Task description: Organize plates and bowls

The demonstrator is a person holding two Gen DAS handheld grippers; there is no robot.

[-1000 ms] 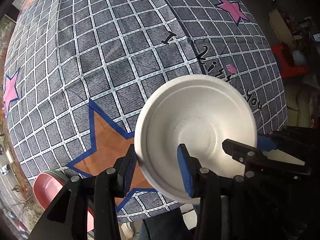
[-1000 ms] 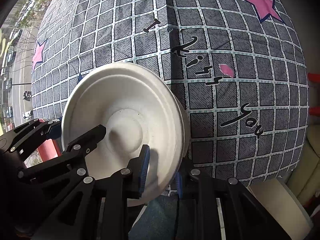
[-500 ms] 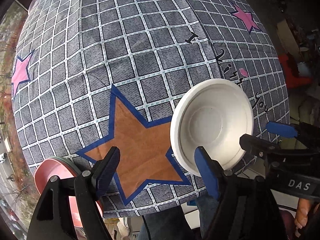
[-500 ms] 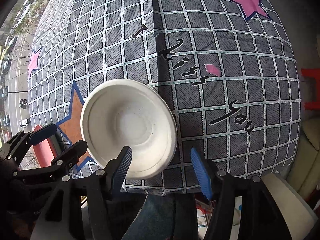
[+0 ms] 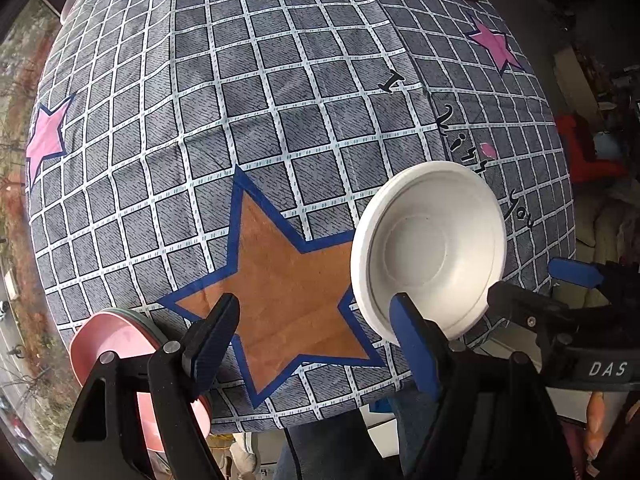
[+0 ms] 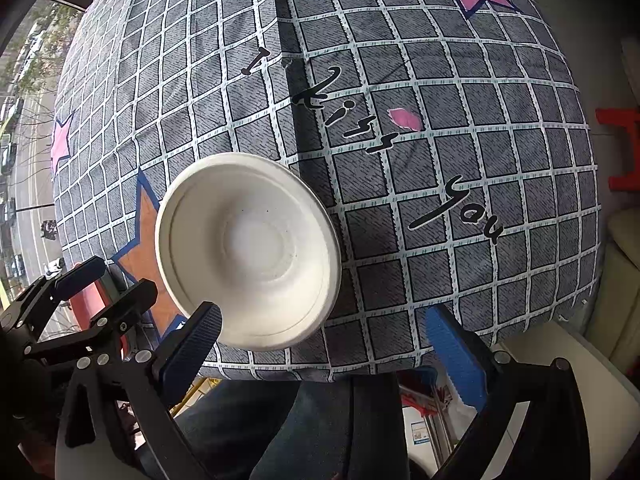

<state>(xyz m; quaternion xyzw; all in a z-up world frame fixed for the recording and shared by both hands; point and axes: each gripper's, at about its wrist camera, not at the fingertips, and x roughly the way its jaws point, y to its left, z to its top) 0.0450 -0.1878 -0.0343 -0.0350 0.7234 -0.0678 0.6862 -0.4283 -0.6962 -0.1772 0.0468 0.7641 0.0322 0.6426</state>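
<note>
Resting: round white bowl (image 6: 248, 256) (smooth, ridged).

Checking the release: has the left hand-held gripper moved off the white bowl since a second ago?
Yes. The left hand-held gripper, then astride the white bowl's rim, now frames the orange star, bowl at its right.

Soft, even daylight fills both views, brightest on the window side at the left edge; the right side falls dim. The white bowl (image 6: 248, 262) is bright but keeps its detail, with only faint shadow. Focus is sharp centrally. Fisheye bulge bends the checked cloth (image 5: 248, 120), and the corners go black.
</note>
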